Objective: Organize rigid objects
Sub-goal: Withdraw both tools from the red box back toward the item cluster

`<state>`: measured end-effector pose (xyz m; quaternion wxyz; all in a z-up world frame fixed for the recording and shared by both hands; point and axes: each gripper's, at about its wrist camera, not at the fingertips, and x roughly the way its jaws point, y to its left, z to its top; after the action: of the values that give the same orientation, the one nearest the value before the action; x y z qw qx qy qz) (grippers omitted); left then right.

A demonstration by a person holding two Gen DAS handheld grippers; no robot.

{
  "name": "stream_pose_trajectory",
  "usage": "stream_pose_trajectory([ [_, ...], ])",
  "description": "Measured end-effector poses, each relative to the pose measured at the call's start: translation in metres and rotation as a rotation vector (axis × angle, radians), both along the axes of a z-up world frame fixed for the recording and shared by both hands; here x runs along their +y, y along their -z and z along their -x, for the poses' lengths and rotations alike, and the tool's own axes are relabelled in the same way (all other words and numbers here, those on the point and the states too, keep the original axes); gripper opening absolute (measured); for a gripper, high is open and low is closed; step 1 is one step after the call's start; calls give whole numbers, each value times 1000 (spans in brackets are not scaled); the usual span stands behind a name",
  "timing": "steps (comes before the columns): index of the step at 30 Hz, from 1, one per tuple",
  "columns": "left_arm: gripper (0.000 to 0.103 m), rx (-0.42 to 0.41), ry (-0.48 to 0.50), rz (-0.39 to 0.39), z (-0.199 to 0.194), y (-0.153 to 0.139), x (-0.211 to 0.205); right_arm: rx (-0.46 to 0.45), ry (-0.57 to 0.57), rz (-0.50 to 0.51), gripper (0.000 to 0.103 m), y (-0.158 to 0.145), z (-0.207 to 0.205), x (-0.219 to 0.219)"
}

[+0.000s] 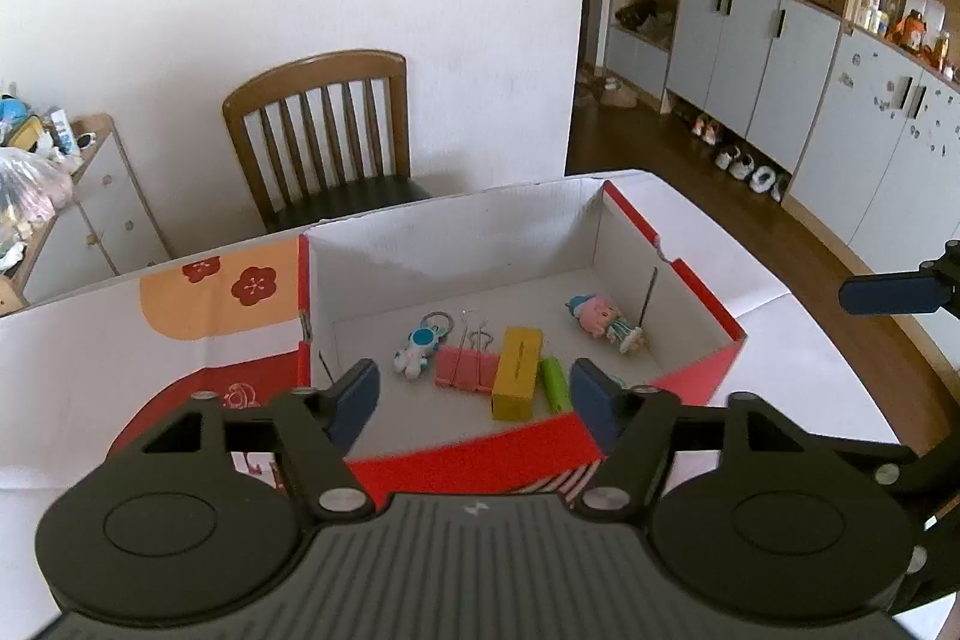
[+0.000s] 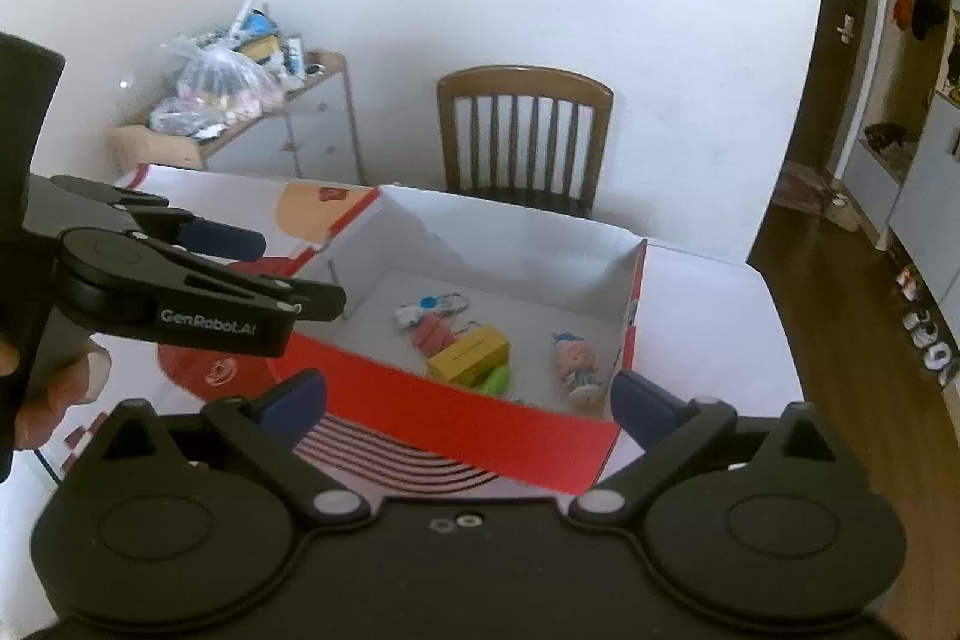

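Left wrist view: left gripper [image 1: 474,403] released, nothing between jaws, above near wall of red-and-white box [image 1: 480,451]. Inside box: astronaut keychain [image 1: 416,349], pink binder clips [image 1: 465,367], yellow block [image 1: 517,373], green tube [image 1: 556,385], doll figure [image 1: 603,319].

Right wrist view: right gripper [image 2: 468,412] spread wide, empty, over same box [image 2: 456,421]; left gripper [image 2: 264,274] at left, hand [image 2: 60,388] holding it.

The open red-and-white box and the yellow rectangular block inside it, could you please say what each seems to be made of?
The red-and-white box: likely cardboard, matte, with thin folded walls and a torn rim. The yellow rectangular block: possibly painted wood or plastic, smooth and sharp-edged; the pictures leave it open.
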<state>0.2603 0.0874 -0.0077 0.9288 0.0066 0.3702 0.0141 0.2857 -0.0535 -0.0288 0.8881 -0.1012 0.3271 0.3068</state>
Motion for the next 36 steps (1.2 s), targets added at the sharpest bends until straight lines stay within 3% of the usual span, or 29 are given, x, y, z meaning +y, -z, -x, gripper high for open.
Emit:
stream_pose_trajectory([
  [7,76,-41,-7,3,45,4,-10,-5,-27,-21,102,7,26,-19],
  [9,83,-54,-16,-1,57,6,-11,-4,-24,-26,103,11,31,-24],
  [11,83,-73,-34,-1,69,10,-10,1,-20,-31,102,16,36,-29],
  [19,83,-61,-107,-5,107,38,-1,15,4,-45,103,35,53,-46],
  [27,83,13,-199,73,131,76,25,-7,-10,-18,103,53,68,-50],
  [36,83,98,-232,44,152,133,34,13,-35,50,102,81,74,-45],
])
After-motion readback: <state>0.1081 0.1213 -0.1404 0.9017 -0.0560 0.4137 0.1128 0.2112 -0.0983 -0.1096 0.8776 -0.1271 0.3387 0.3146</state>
